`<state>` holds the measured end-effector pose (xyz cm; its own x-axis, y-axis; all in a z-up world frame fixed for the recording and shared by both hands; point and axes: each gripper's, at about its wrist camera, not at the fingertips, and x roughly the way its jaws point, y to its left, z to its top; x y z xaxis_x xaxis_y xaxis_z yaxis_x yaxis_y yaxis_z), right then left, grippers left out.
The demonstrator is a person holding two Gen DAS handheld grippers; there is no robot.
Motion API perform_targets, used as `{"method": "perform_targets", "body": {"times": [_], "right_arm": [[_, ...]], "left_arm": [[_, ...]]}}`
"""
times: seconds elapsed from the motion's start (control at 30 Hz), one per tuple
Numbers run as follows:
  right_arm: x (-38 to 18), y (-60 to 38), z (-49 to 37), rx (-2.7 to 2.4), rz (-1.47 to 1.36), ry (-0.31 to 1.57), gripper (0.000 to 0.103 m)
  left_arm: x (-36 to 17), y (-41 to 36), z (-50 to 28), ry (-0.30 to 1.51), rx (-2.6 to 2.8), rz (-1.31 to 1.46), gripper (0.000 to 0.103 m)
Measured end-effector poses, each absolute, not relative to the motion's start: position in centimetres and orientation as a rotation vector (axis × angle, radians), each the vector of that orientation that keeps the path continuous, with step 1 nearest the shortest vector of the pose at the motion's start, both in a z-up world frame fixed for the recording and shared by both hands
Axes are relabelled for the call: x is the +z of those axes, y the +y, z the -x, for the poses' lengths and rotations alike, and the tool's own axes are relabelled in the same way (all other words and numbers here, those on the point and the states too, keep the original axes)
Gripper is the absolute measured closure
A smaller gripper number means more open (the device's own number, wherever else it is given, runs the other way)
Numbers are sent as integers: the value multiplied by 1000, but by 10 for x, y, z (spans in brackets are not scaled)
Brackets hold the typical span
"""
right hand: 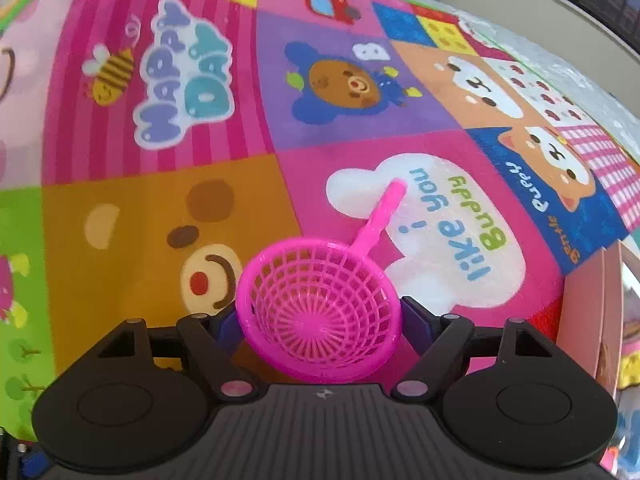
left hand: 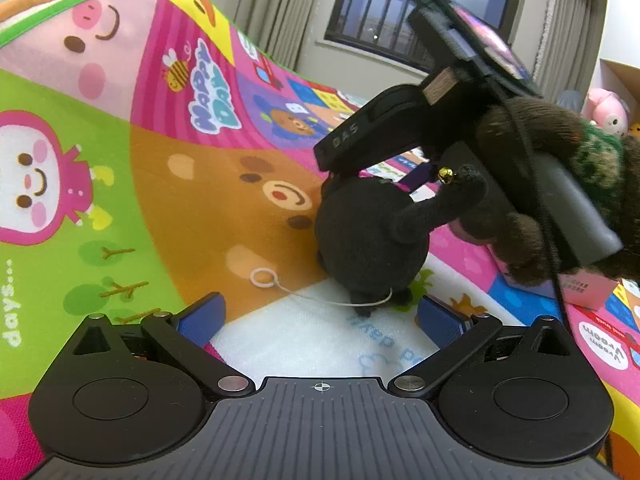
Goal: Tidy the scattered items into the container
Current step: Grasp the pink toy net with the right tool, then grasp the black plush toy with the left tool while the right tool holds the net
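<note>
Fingers (right hand: pixel 416 326) of the right gripper (right hand: pixel 320 320) stand on either side of the pink toy strainer (right hand: pixel 320 312); we cannot tell whether the pads press on its bowl. Its handle points away over the play mat (right hand: pixel 160 216). We note the left gripper (left hand: pixel 320 316) released, nothing between its blue pads. Beyond it a black plush toy (left hand: pixel 368 236) with a white cord sits on the mat, under the right gripper's body. Farther off stand curtains and a window (left hand: pixel 400 8).
</note>
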<state>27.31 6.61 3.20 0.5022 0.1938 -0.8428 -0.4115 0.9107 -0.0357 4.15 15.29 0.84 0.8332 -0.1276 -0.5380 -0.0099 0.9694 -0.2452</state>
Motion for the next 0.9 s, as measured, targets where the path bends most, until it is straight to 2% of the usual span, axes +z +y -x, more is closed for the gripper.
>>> {"method": "perform_targets", "body": {"times": [0.2,0.23,0.43,0.7,0.9], "right_arm": [[58,41,-236,390,209,910,25],[65,32,-225,396,192,892,30],[96,-29,-164,411,49,842,30],[87,-104,-68,362,-14,850,30],[67,-137,-8,271,110,769,29]], "left_arm": [[7,150,-42,586,-58,232,0],[7,150,-42,586,-57,231,0],[7,149,-42,586,-55,225,0],[6,148,-42,585,-46,206,0],[5,142,-40,579,-30,167,0]]}}
